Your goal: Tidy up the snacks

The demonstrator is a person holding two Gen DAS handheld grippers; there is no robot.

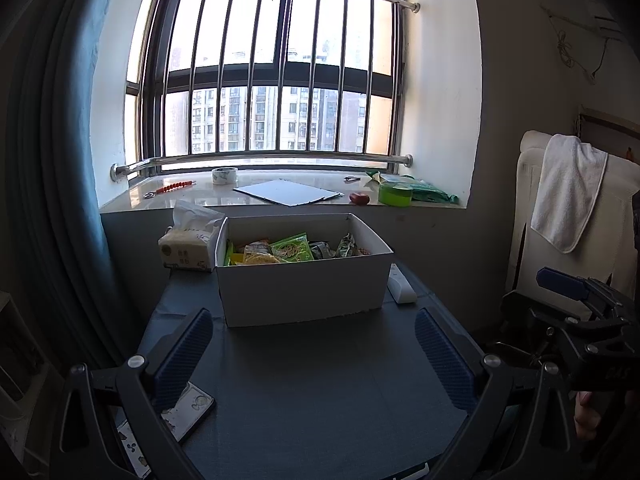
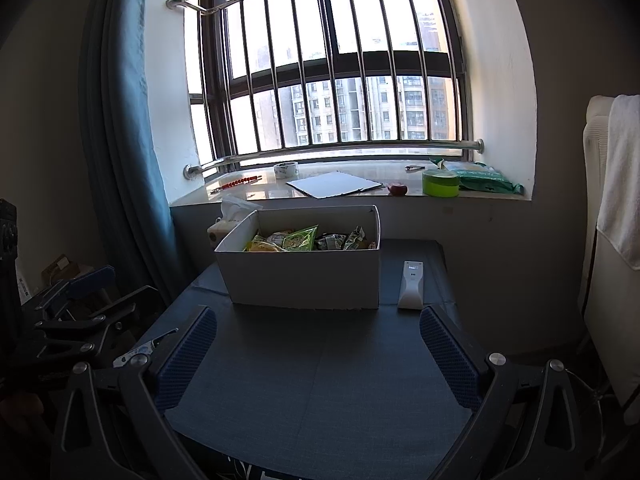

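Note:
A white cardboard box (image 1: 304,284) (image 2: 308,280) stands on the far half of a dark blue-grey table (image 1: 320,392) (image 2: 320,380). Several snack packets lie inside it, among them a green one (image 1: 292,247) (image 2: 300,238). My left gripper (image 1: 316,354) hovers open over the near part of the table, short of the box, with nothing between its fingers. My right gripper (image 2: 318,354) is likewise open and empty, also short of the box. In the left wrist view the right gripper's body (image 1: 580,320) shows at the right edge; in the right wrist view the left gripper's body (image 2: 80,312) shows at the left.
A tissue pack (image 1: 188,248) sits left of the box, a white remote (image 2: 412,284) (image 1: 400,284) right of it. A phone (image 1: 188,408) lies at the table's near left. The windowsill holds tape (image 1: 225,175), a white board (image 1: 288,192), a green tub (image 2: 440,184). A towel-draped chair (image 1: 568,200) stands right.

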